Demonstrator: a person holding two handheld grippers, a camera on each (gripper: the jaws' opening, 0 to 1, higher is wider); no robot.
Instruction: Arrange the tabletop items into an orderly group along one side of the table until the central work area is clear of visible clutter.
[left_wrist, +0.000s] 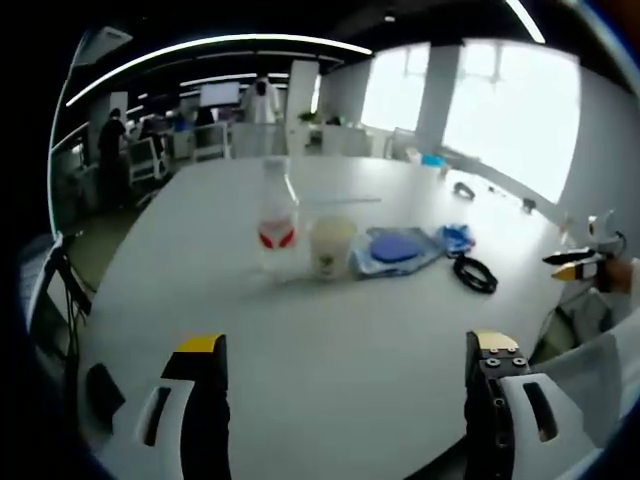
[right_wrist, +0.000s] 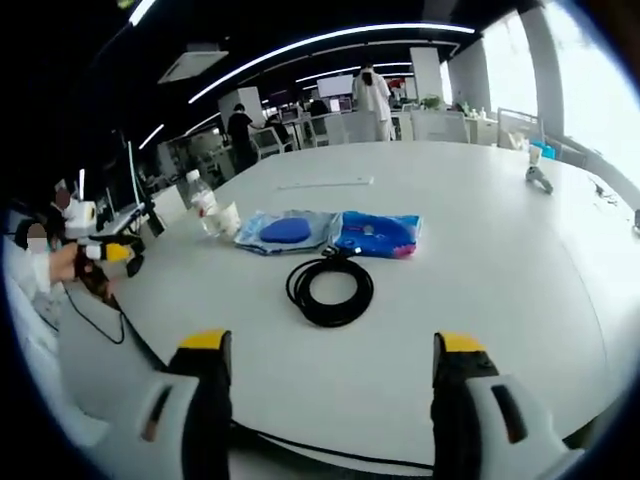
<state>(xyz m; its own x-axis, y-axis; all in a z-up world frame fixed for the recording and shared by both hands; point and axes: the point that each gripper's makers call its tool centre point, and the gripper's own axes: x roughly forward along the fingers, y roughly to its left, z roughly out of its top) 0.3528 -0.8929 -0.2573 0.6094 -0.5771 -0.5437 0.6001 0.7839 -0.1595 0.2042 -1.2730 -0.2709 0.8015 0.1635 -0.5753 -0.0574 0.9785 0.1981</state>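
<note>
On the white table (left_wrist: 300, 340) stand a clear bottle with a red label (left_wrist: 277, 220) and a pale cup (left_wrist: 332, 245), side by side. To their right lie a clear bag holding a blue disc (left_wrist: 395, 248), a small blue packet (left_wrist: 457, 238) and a coiled black cable (left_wrist: 474, 273). My left gripper (left_wrist: 345, 345) is open and well short of them, with nothing between its fingers. In the right gripper view the cable coil (right_wrist: 330, 288) lies closest, with the blue packet (right_wrist: 375, 233), the bag (right_wrist: 285, 231), the cup (right_wrist: 228, 218) and the bottle (right_wrist: 203, 203) behind it. My right gripper (right_wrist: 333, 345) is open and holds nothing.
A thin white strip (right_wrist: 325, 183) and a small grey object (right_wrist: 538, 177) lie farther back on the table. A black cord (right_wrist: 110, 315) trails along the near table edge. The other gripper (right_wrist: 105, 252) is held by a hand at the left. People and chairs are beyond the table.
</note>
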